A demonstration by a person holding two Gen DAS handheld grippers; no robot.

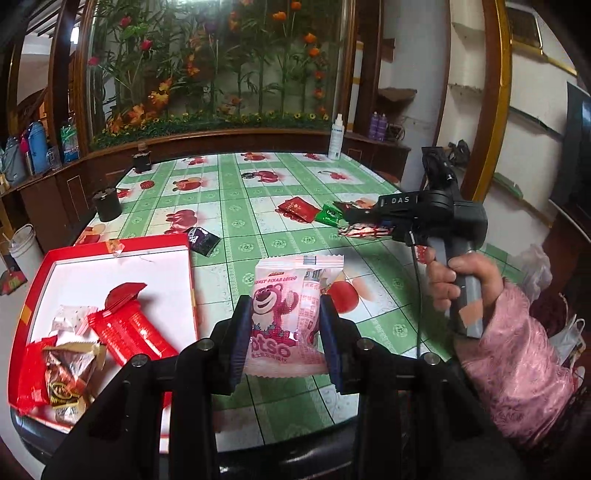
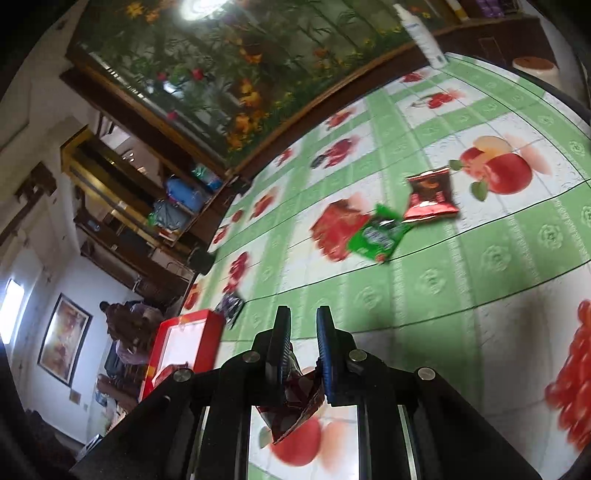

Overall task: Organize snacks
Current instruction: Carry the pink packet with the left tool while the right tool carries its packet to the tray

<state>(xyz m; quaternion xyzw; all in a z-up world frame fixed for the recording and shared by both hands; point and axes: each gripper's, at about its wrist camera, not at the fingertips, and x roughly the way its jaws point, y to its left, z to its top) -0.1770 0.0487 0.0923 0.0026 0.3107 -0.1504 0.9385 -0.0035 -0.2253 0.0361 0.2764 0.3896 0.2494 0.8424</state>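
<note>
left gripper (image 1: 283,325): clamped on pink bear snack pack (image 1: 291,314) | right gripper (image 2: 303,343): clamped on dark red wrapper (image 2: 295,402) | red box (image 1: 33,295): beside

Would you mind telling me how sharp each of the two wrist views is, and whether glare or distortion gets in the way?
Left wrist view: sharp, pink snack packet print legible; fisheye bows the room's edges. Right wrist view: tilted and motion-smeared, green packet and tablecloth soft; ceiling light blown out at top.
</note>
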